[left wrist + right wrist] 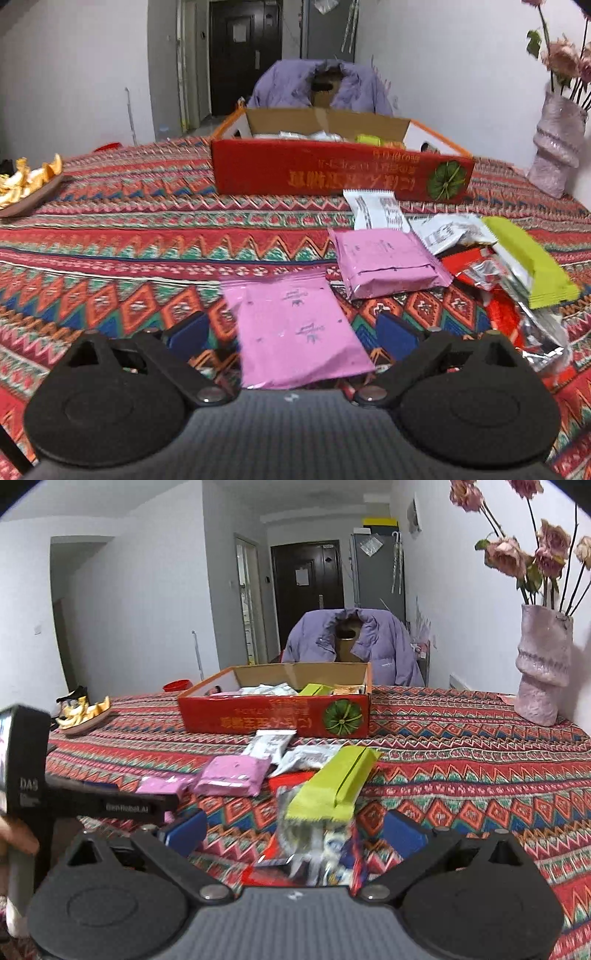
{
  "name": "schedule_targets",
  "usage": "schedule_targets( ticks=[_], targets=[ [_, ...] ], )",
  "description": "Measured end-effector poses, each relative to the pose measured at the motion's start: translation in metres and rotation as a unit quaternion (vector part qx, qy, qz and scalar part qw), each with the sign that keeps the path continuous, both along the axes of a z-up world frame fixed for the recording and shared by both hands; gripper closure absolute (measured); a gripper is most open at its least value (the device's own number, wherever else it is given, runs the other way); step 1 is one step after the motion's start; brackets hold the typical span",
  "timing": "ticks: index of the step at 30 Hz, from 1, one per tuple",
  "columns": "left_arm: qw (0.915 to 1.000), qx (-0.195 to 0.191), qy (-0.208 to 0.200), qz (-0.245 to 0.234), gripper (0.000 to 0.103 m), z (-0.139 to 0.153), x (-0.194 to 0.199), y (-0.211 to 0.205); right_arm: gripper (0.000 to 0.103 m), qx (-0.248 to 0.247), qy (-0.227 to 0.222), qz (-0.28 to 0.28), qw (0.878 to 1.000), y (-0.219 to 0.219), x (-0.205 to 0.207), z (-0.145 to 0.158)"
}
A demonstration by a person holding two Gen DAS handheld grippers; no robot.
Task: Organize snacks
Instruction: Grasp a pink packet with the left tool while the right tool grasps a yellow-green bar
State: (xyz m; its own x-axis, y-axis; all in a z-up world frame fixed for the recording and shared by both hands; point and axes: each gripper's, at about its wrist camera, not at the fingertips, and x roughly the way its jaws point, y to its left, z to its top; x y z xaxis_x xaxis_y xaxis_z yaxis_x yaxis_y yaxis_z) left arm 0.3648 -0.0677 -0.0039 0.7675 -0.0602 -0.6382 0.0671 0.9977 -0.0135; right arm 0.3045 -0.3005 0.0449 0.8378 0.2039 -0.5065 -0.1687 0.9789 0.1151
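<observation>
A red cardboard box [332, 173] [273, 716] holding several snack packets stands open on the patterned tablecloth. In front of it lies a loose pile: two pink packets, white packets [376, 210], a green packet [528, 258] [336, 779] and red and silver wrappers. My left gripper [295, 332] is open with the near pink packet [295, 328] lying between its blue fingers. The second pink packet [384, 262] [232, 775] lies just beyond. My right gripper [295, 830] is open over the green packet's near end and the wrappers [314, 853].
A plate of orange peel [26, 184] [85, 712] sits at the table's left. A pink vase of dried roses [557, 144] [543, 672] stands at the right by the wall. A chair draped with a purple jacket [354, 642] is behind the box.
</observation>
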Motion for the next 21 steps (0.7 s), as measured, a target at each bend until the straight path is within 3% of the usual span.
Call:
schedule_targets(
  ticks=[2, 6, 8, 13, 16, 17, 21],
  targets=[
    [0.9999, 0.0, 0.011, -0.002, 0.02, -0.005, 0.008, -0.001, 0.001, 0.001, 0.005, -0.007, 1.0, -0.003, 0.017, -0.003],
    [0.9996, 0.016, -0.012, -0.022, 0.025, -0.012, 0.01, -0.005, 0.001, 0.007, 0.02, -0.011, 1.0, -0.007, 0.053, -0.014],
    [0.9996, 0.014, -0.018, -0.02, 0.035, -0.012, 0.009, -0.004, 0.002, 0.006, 0.029, -0.01, 1.0, -0.006, 0.067, -0.021],
    [0.9994, 0.009, -0.014, -0.03, 0.039, -0.008, 0.007, -0.001, 0.004, -0.005, 0.032, -0.025, 0.999, -0.002, 0.101, -0.031],
    [0.9993, 0.004, -0.01, -0.035, 0.041, -0.005, 0.003, 0.002, 0.021, -0.035, 0.049, -0.034, 0.998, 0.001, 0.119, -0.038],
    [0.9993, 0.003, -0.011, -0.036, 0.041, -0.003, 0.002, 0.002, 0.036, -0.035, 0.061, -0.033, 0.997, -0.001, 0.123, -0.041],
    [0.9983, 0.013, -0.034, -0.044, 0.041, 0.008, -0.01, 0.005, 0.065, 0.004, 0.062, -0.035, 0.997, -0.014, 0.115, -0.039]
  ],
)
